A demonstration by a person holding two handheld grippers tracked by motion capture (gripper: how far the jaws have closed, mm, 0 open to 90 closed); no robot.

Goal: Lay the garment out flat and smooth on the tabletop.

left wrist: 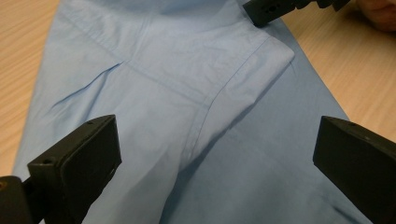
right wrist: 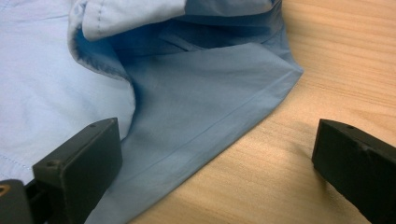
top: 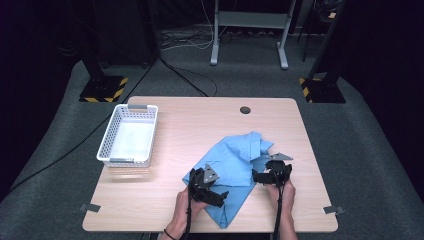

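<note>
A light blue shirt (top: 235, 167) lies crumpled on the wooden table (top: 190, 120), toward its near right. My left gripper (top: 216, 196) hovers over the shirt's near left part, open, with cloth and seams (left wrist: 205, 100) below its wide-apart jaws. My right gripper (top: 265, 178) is open at the shirt's right edge. A hemmed corner of the shirt (right wrist: 219, 112) lies between its jaws, with bare wood beside it. The tip of the right gripper (left wrist: 275, 9) shows at the top of the left gripper view.
A white plastic basket (top: 129, 135) with nothing in it stands at the table's left. A round cable hole (top: 245, 109) sits near the far edge. Stands with yellow-black bases (top: 103, 89) and cables lie on the grey floor beyond.
</note>
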